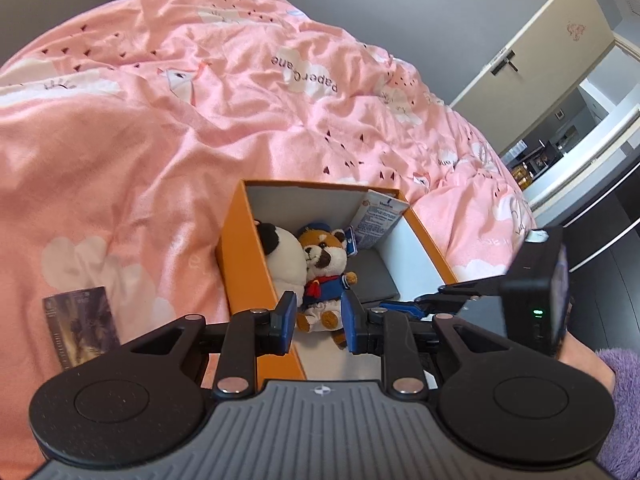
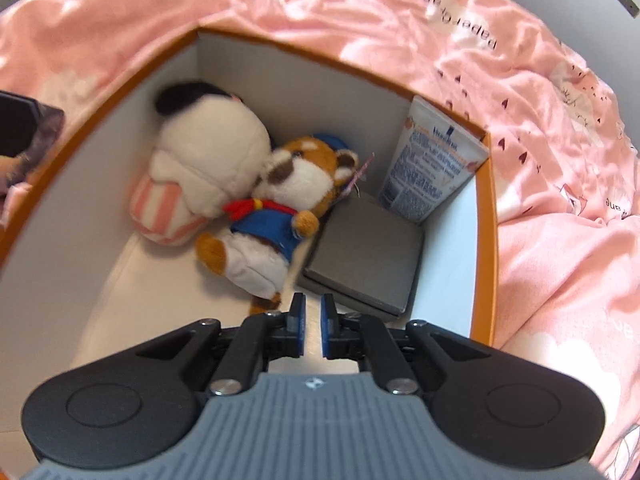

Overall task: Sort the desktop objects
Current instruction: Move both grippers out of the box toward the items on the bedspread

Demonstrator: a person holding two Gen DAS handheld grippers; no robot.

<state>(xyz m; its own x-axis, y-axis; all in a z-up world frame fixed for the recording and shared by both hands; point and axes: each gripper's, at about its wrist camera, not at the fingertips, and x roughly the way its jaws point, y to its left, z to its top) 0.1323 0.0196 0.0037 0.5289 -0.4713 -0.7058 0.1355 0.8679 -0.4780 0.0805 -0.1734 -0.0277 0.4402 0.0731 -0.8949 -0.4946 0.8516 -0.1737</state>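
Box: the orange box (image 1: 240, 264) sat at centre frame on the pink quilt (image 1: 140, 140), its white interior open upward.
Contents: the panda plush (image 2: 208, 148) lay against the fox plush (image 2: 280, 200); a grey flat case (image 2: 368, 252) lay at lower right, with a white tube (image 2: 432, 168) leaning in the far right corner.
Left wrist only: a dark card (image 1: 82, 328) lay on the quilt at lower left, outside the box.
Right wrist only: the bare white floor strip along the box's left wall.
Left gripper (image 1: 318, 320): released, jaws apart above the near rim, grasping nothing.
Right gripper (image 2: 313, 330): jaws nearly together with a narrow gap, grasping nothing, over the near end of the box.
Room: the bare floor lay at lower left of the interior.
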